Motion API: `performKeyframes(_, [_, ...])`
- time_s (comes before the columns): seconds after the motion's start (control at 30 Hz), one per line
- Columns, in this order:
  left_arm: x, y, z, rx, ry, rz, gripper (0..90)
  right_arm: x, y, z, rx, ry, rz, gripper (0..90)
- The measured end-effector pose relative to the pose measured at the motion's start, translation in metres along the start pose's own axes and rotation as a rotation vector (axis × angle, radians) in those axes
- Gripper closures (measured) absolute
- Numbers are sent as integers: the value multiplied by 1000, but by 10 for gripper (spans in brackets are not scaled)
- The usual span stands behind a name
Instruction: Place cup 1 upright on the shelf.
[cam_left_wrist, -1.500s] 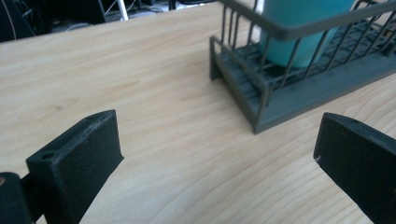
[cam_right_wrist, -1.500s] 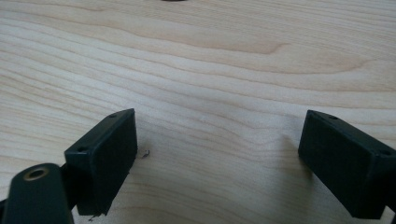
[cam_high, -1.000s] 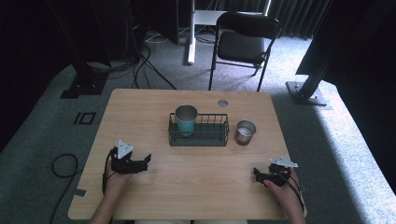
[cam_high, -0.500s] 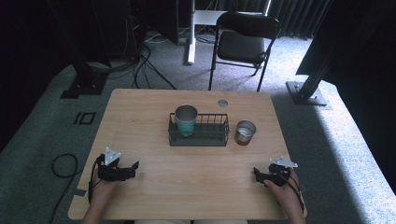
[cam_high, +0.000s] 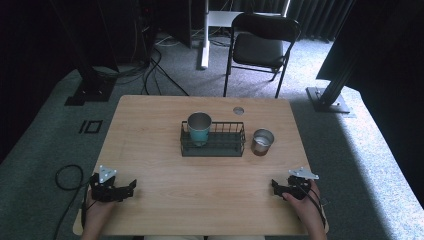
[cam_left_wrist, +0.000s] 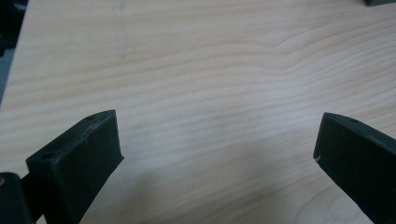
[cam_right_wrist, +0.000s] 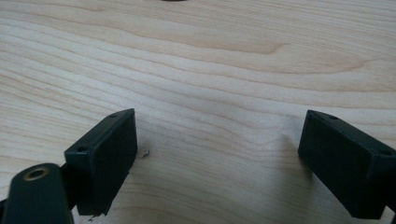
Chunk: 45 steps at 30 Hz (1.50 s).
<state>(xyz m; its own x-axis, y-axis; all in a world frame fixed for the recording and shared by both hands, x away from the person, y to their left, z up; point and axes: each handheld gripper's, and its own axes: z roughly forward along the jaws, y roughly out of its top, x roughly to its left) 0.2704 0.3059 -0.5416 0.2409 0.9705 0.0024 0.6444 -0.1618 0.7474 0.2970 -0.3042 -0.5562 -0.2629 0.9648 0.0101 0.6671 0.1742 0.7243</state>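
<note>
A black wire basket (cam_high: 213, 141) stands at the middle of the wooden table (cam_high: 200, 175), with a teal metal cup (cam_high: 199, 127) upright in its left end. A second, silver cup (cam_high: 262, 141) stands on the table just right of the basket. My left gripper (cam_high: 133, 188) rests near the front left corner, open, its jaws wide apart over bare wood (cam_left_wrist: 215, 130). My right gripper (cam_high: 274, 187) rests near the front right corner, also open with nothing between its fingers (cam_right_wrist: 102, 158).
A small round grommet (cam_high: 238, 110) sits in the table near its far edge. A black folding chair (cam_high: 262, 47) stands behind the table, with cables and stand bases on the carpet around it.
My left gripper has drawn back and to the left, from partway up the table's left side down to its front left corner. The right gripper has stayed put.
</note>
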Motion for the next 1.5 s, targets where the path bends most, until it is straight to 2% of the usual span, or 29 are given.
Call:
performKeyframes(0.1, [5, -6, -3, 9, 26, -25, 15, 0, 0, 0, 0, 0, 0, 114])
performKeyframes(0.3, [11, -13, -5, 40, 24, -42, 15, 0, 0, 0, 0, 0, 0, 114])
performKeyframes(0.4, [11, -15, -5, 40, 19, -42, 15, 0, 0, 0, 0, 0, 1, 114])
performKeyframes(0.5, [9, -15, -4, 45, 13, -34, 15, 0, 0, 0, 0, 0, 1, 114])
performKeyframes(0.53, [9, -14, -2, 45, -5, -38, 14, 0, 0, 0, 0, 0, 1, 114])
performKeyframes(0.67, [7, -13, 2, 60, 10, -26, 15, 0, 0, 0, 1, 0, 1, 114])
performKeyframes(0.7, [5, -12, 5, 85, 19, -8, 15, 0, 0, 0, 0, 0, 1, 114])
performKeyframes(1.5, [8, -9, 9, 85, -18, 29, 15, 0, 0, 0, 1, 2, 1, 114])
